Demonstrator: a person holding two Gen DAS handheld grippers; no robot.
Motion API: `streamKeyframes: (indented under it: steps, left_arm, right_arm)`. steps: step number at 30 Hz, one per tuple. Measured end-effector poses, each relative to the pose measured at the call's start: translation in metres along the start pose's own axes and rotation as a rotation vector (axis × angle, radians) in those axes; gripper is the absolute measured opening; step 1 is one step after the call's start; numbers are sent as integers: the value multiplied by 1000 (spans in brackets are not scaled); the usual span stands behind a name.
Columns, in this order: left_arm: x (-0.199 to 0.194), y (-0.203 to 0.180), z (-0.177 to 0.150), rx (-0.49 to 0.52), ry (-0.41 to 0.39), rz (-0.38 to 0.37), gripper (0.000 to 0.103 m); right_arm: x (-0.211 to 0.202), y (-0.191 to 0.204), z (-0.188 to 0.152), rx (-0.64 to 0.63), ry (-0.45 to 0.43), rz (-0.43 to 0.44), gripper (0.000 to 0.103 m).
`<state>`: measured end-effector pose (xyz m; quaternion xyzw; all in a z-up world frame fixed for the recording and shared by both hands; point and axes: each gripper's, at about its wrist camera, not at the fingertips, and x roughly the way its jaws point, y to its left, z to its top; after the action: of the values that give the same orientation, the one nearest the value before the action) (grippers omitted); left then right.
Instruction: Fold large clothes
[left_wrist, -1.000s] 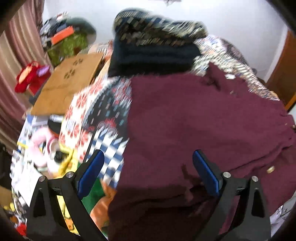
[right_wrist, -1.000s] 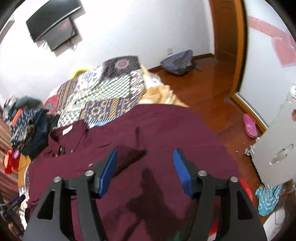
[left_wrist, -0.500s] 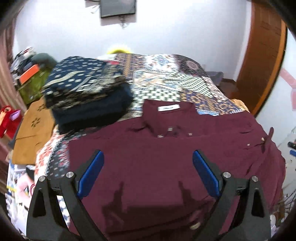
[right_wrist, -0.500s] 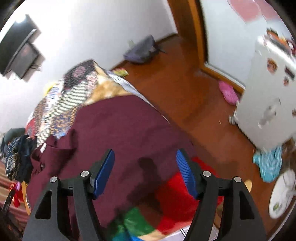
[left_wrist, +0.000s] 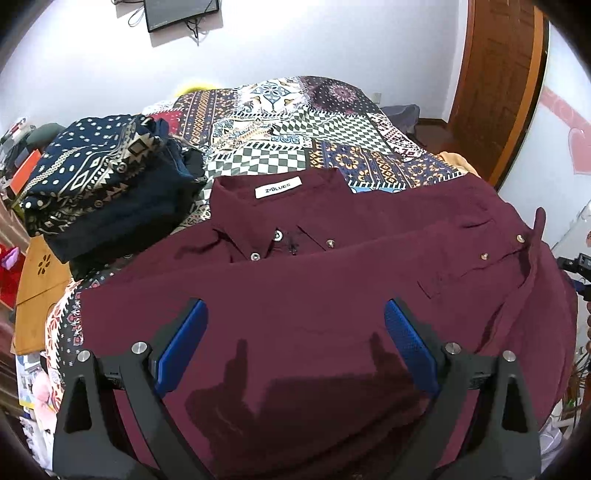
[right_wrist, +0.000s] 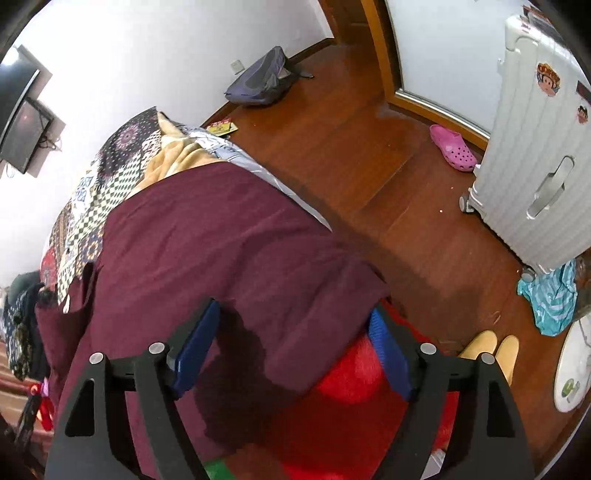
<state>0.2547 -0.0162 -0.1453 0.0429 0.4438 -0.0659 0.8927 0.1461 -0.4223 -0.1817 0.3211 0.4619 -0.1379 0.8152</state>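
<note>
1. Since a second ago the left gripper (left_wrist: 293, 345) has swung from the bed's cluttered left edge to face squarely up the bed; the collar and label of the maroon shirt (left_wrist: 332, 280), then out of sight, now lie straight ahead of it.
2. Left gripper: jaws spread wide as before, nothing between the blue pads (left_wrist: 183, 343), hovering over the near part of the shirt.
3. Over the same second the right gripper (right_wrist: 293, 349) has turned from the middle of the bed toward the bed's right edge; the wooden floor (right_wrist: 351, 155) now fills much of its view.
4. Right gripper: released, jaws apart, empty, above the shirt's right portion where the cloth hangs over the bed's side.
5. The shirt lies spread face up across the near half of the patterned quilt (left_wrist: 295, 122), collar toward the far wall, white neck label (left_wrist: 278, 192) visible, one sleeve laid across the chest toward the right.
6. A stack of folded dark patterned clothes (left_wrist: 99, 177) sits on the bed's left side, just beside the collar.
7. On the floor: a white suitcase (right_wrist: 535, 155) standing upright with cartoon stickers, contents not visible; a pink clog (right_wrist: 452, 147) near it; a grey backpack (right_wrist: 262, 79) against the far wall, contents not visible.
8. A red fabric item (right_wrist: 351, 373) shows under the shirt's hanging edge.
</note>
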Motion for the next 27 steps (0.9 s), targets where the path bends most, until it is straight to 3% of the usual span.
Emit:
streamKeyframes:
  steps: [3,6,11,13,19,27]
  left_arm:
    - [1,0,-1,-3,1,-1,97]
    - [1,3,-2,-7,-1,4,97]
    - [0,14,-4,-35,2,4,97]
    - [-1,18,-5,-45,0,2,97]
    - [-13,24,-8,-50,-23,-4,97]
    - [-35,34,-17,-39,-74,11,97]
  right_arm:
    - [7,-7,5,61,-9,18,75]
    - [5,-9,6,88,-27,0,58]
    - [-7,-8,7,91,-68,3,21]
    - [-13,-1,9,79,-86,16,15]
    - [-49,41,16,-22,-200,45,13]
    - [-97,130,-2,-272,-316,145,11]
